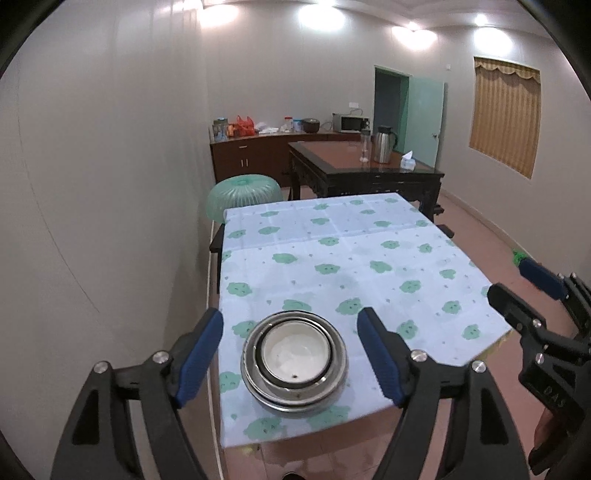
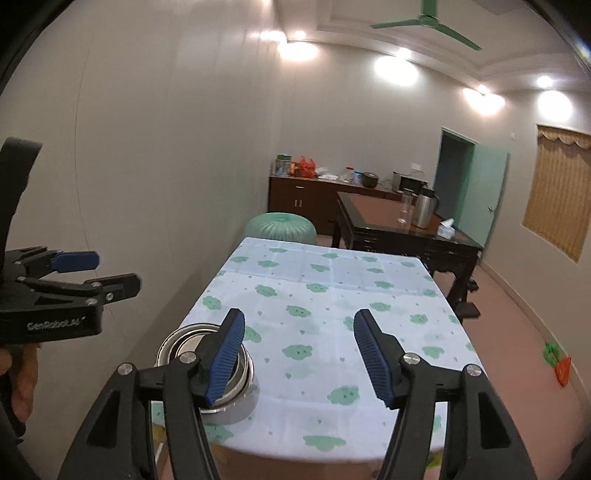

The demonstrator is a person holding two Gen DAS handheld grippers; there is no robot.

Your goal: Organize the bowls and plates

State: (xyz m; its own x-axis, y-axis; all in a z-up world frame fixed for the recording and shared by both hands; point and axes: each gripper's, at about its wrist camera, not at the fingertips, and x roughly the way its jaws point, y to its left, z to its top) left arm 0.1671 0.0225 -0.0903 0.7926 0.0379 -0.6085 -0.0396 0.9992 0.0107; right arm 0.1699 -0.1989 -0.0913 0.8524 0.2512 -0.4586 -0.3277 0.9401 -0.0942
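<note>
On the near left part of the table (image 1: pixel 369 236), close to its front edge: one stack of metal bowls (image 1: pixel 294 365), nested, the outer ones steel, the innermost white inside with a small dark speck near its bottom; the stack stands upright on a pale blue tablecloth (image 1: pixel 399 266) printed with green motifs, which covers the whole top. Left gripper (image 1: pixel 290 356): raised above and in front of the stack, jaws spread wide, nothing between the blue pads, the bowls seen through the gap below. Right gripper (image 2: pixel 299 356): jaws likewise apart and empty, the left pad overlapping the stack in its own view without touching it that can be told; the rest of the cloth shows between the pads. Each gripper appears at the edge of the other's view, with part of a hand (image 2: pixel 22 373) on the left one's handle. Behind the table: one green plastic stool (image 1: pixel 242 194) at its far left corner; one dark wooden table (image 1: pixel 365 162) bearing a steel kettle (image 1: pixel 384 144), a clear bottle (image 1: pixel 365 146) and a tissue box (image 1: pixel 408 160). Far wall: low brown sideboard (image 1: pixel 251 157) with a microwave (image 1: pixel 351 122), jars and a red bag; green door (image 1: pixel 424 118) ajar; curtained window (image 1: pixel 504 114) at right. Overhead: green ceiling fan (image 2: pixel 428 20) and several lit lamps.
</note>
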